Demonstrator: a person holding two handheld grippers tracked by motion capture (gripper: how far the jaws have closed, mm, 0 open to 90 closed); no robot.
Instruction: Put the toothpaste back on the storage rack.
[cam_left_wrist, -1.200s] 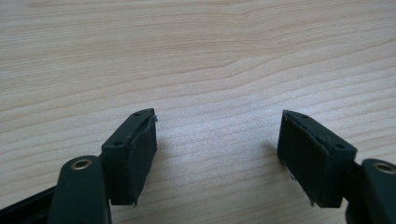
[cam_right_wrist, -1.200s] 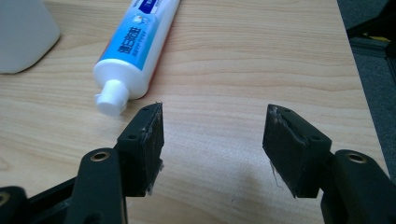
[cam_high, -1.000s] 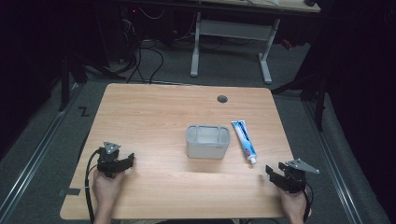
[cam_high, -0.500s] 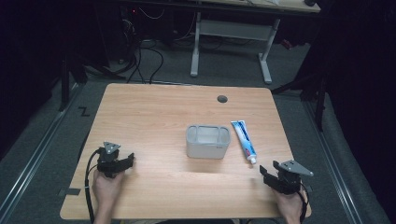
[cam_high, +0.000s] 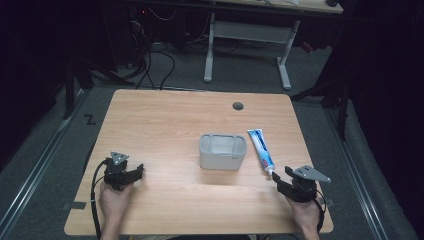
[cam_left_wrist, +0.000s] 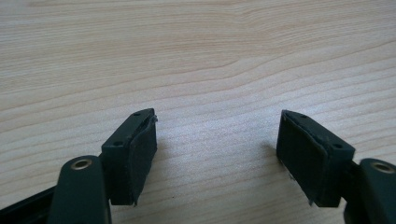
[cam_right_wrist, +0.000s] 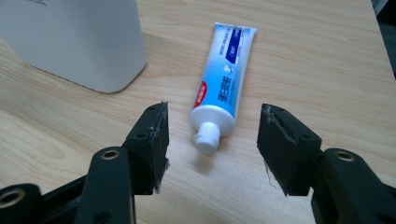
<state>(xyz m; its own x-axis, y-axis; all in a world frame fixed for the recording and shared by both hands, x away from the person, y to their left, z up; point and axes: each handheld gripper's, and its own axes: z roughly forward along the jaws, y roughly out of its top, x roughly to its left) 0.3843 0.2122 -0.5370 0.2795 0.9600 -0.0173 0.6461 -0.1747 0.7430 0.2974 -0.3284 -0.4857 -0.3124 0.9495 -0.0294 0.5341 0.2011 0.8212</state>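
Toothpaste tube (cam_high: 261, 149) lies flat on the wooden table (cam_high: 165, 120), just right of the pale grey 2-compartment holder (cam_high: 222, 151) and near the right edge, its white cap end toward the person. The right gripper (cam_high: 278, 179) sits just behind that cap; in the right gripper view the tube's cap (cam_right_wrist: 207, 137) lies between the 2 black pads (cam_right_wrist: 156, 135) with clear wood on either side, so nothing is gripped. Those jaws have just been closing a little, yet they stand fairly wide. The left gripper (cam_high: 135, 172) rests low over bare wood at the table's near left, well apart from holder and tube, its jaws spread wide with only tabletop between them.
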